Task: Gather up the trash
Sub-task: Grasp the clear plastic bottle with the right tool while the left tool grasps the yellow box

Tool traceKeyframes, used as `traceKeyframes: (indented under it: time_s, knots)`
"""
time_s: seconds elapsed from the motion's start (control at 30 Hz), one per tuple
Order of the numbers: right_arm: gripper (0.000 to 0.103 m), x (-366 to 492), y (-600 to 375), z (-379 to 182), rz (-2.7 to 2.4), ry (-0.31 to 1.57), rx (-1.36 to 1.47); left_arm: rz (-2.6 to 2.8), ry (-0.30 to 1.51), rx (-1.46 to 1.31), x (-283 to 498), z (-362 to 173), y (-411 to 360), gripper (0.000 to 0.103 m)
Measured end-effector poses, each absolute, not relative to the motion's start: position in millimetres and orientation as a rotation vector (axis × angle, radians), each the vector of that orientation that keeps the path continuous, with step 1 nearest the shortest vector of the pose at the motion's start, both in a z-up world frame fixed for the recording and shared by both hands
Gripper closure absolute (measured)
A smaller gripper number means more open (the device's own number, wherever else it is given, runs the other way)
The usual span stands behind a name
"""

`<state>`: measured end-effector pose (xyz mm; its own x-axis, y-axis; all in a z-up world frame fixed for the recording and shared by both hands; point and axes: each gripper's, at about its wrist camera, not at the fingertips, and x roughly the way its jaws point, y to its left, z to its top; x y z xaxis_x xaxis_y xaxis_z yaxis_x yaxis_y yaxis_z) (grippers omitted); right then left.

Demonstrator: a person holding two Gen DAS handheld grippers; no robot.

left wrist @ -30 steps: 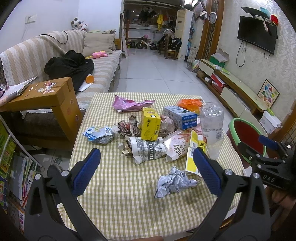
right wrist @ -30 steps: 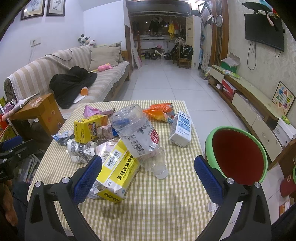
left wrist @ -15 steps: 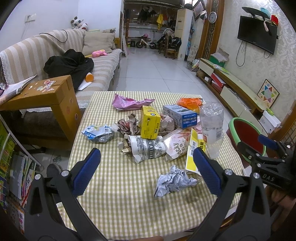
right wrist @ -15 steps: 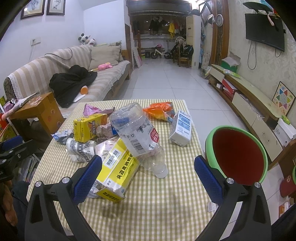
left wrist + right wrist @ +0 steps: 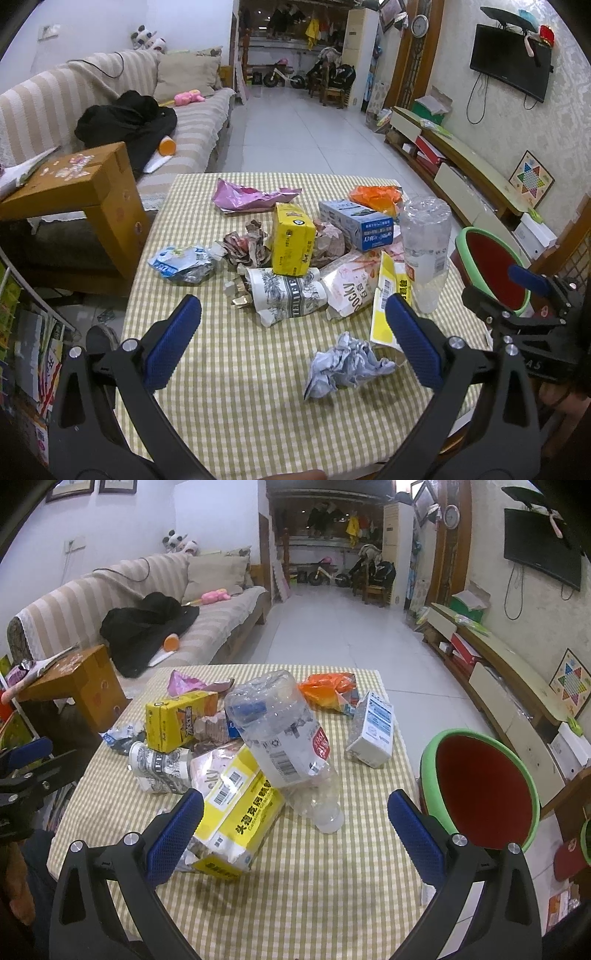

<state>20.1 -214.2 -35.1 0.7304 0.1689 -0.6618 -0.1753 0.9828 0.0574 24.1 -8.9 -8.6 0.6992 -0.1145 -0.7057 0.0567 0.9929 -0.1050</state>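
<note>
Left gripper: fingers spread wide and empty, hanging above the near part of the checked table.
Right gripper: also wide apart, nothing between the fingers, hovering over the table's near right side.
Crumpled paper: lies on the cloth between the left fingers, closer to the right-hand one, and a little beyond their tips. Looks featherlight and soft; I'd guess it squashes under a pinch, so closing across its fat middle should hold it.
Clear bottle: lies tilted just past the right fingers, between them, its mouth end toward the gripper and its body leaning on the yellow packet. Looks empty, thin-walled and slick; likely to dent or roll, so the narrower neck end seems the safer hold.
Yellow packet: touching the right gripper's left-hand fingertip in that view, or nearly so; floppy plastic, best pinched at an edge.
Cartons: a yellow carton and a blue-white carton sit further beyond the fingers, stiff and boxy, probably light.
Bin: red inside, green rim, just off the table edge beyond the right-hand finger.
</note>
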Motion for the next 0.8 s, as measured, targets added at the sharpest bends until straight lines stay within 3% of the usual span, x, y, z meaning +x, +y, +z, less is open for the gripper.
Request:
traceKeyframes:
  time_s: [0.8]
  knots:
    - [0.007,106.6,-200.6,-77.4,0.214,0.891,-0.01,-0.114,0.929,0.003,140.6,-67.8,-21.9,0.005]
